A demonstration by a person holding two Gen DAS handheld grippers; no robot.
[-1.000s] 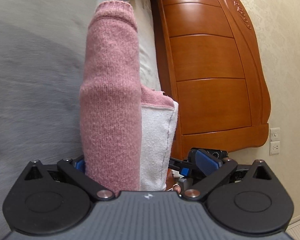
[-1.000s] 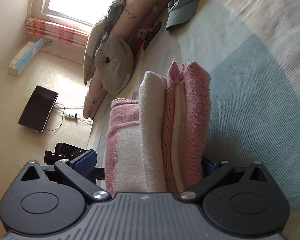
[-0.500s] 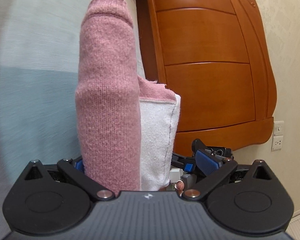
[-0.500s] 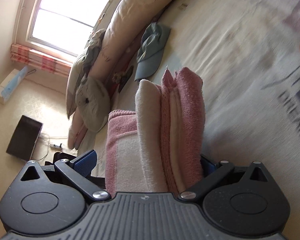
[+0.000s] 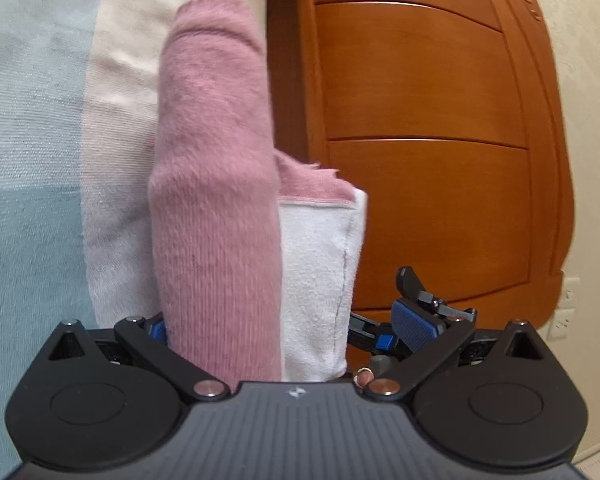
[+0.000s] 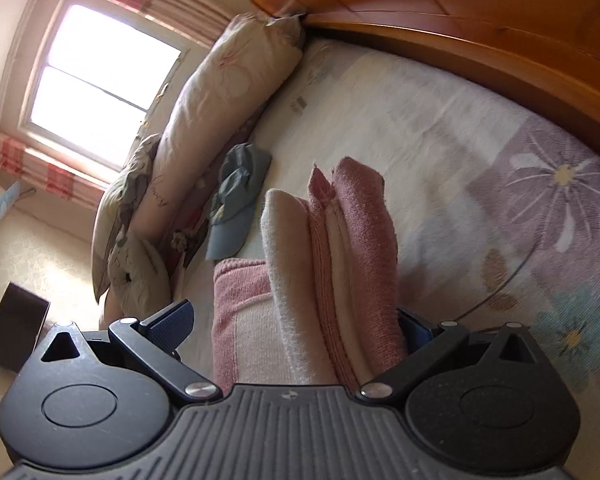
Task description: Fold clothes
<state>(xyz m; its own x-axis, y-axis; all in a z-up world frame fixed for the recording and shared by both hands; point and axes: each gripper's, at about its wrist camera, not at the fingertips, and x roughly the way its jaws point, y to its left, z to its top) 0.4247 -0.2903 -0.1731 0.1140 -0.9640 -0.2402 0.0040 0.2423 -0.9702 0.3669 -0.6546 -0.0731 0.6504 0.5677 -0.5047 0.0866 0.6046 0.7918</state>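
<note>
Folded sweater (image 5: 216, 200), pink knit with white towelling-like panels, held off bed (image 6: 440, 128) between both grippers as thick multi-layer bundle. Left gripper (image 5: 280, 328): pink fold and white layer sit between wide-spread fingers; whether they pinch it, cannot tell. Right gripper (image 6: 300, 320): fingers likewise spread around stacked pink and cream layers (image 6: 340, 260); grip unclear. Blue cap (image 6: 236, 204) lies on bed beyond sweater, beside pillows (image 6: 220, 92). Wooden headboard (image 5: 420, 120) behind sweater.

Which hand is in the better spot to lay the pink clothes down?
Probably the right gripper: bare bed sheet lies just past its folded clothes, while the left gripper faces the wooden headboard.
</note>
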